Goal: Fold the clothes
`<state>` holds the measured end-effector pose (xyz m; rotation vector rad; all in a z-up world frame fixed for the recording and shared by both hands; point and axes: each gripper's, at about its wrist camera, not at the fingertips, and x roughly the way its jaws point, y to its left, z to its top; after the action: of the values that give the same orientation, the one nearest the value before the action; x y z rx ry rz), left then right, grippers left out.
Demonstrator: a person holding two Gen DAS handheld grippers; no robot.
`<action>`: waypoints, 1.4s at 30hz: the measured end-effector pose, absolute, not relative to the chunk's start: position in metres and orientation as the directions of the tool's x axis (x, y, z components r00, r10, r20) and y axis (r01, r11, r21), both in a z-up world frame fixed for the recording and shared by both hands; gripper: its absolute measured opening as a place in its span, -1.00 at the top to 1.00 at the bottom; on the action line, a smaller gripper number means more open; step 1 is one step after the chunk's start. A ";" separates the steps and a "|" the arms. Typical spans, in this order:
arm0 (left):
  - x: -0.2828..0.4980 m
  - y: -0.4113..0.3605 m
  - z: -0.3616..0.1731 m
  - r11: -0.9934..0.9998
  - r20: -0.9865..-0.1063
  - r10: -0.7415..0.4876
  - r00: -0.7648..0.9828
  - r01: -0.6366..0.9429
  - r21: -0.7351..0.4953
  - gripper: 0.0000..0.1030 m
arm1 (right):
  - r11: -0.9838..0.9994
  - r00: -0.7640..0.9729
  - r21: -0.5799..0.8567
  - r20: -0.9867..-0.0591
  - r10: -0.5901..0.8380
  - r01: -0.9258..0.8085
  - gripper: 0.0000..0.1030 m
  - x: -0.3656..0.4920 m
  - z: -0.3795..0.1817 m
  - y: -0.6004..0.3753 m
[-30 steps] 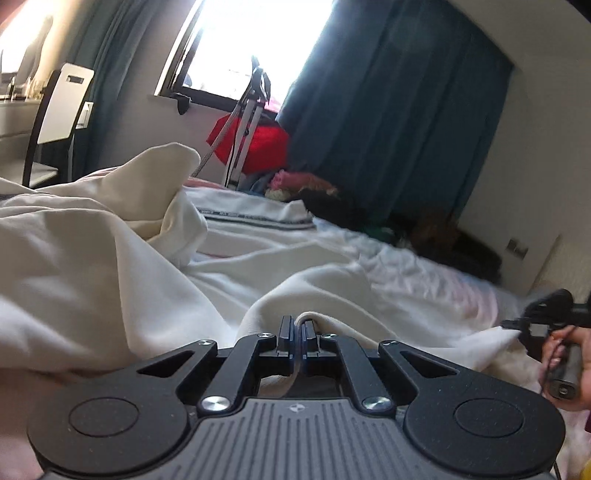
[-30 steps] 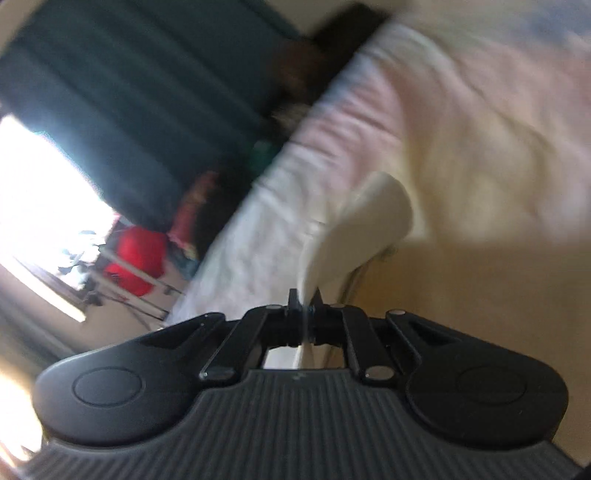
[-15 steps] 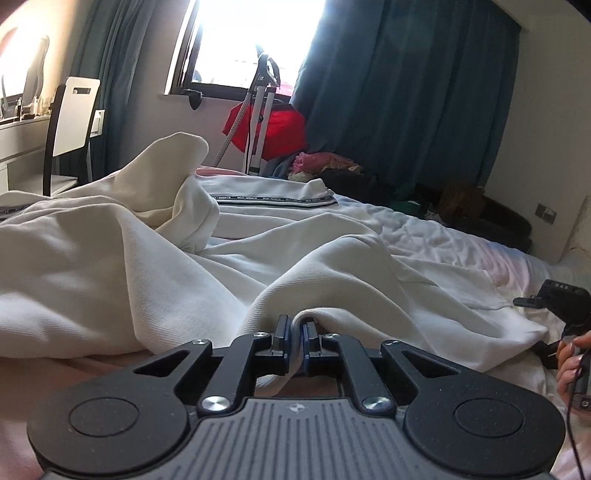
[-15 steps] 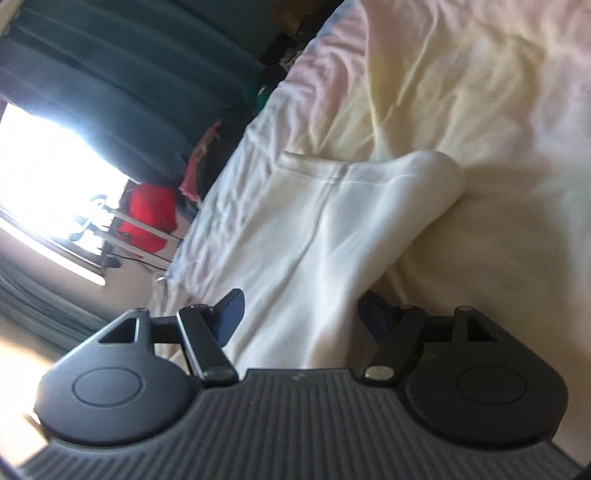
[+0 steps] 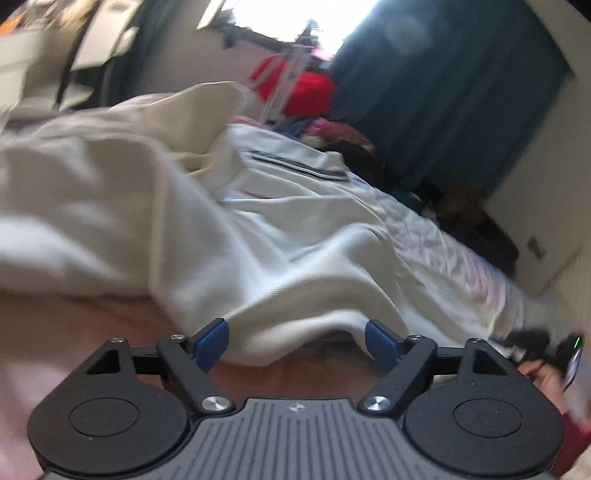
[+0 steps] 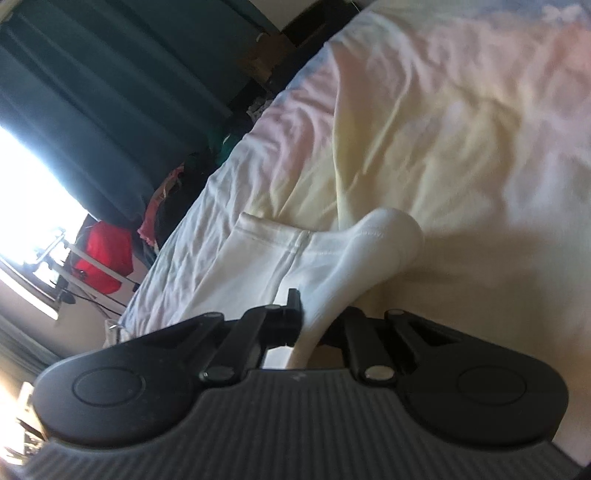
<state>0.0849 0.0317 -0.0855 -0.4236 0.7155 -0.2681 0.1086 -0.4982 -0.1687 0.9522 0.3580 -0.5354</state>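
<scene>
White garment (image 5: 229, 236) half-gripped on the bed (image 6: 461, 110).
Left claw (image 5: 297, 341) gaped empty; right claw (image 6: 314, 314) pinched a fold, which could slip, undoing it.

Daylight floods in through the window (image 5: 295, 22), blown out to pure white in both views, while the dark curtain (image 6: 92, 92) beside it stays dim. The left wrist view is smeared by motion blur, worst on the white garment (image 5: 110, 206) at left. Fisheye bending curves the edges, and shadow lies under the fabric fold (image 6: 388, 240).
</scene>
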 end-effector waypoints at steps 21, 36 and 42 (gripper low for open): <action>0.071 0.230 -0.130 0.243 -0.572 -0.039 0.819 -0.548 -0.800 0.52 | 0.444 0.740 0.601 -0.454 -0.495 0.665 0.90 0.062 -0.145 -0.526; 0.020 0.277 -0.061 0.407 -0.538 0.044 0.842 -0.507 -0.760 0.78 | 0.426 0.619 0.461 -0.450 -0.644 0.778 0.90 0.022 -0.119 -0.520; 0.025 0.278 -0.085 0.496 -0.701 0.068 0.710 -0.634 -0.594 0.66 | 0.346 0.532 0.404 -0.626 -0.571 0.847 0.89 0.018 -0.149 -0.536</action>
<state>0.0252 0.2778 -0.0854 -0.9685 0.6687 0.4655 0.0182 -0.5358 -0.1493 0.7728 0.4114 -0.9538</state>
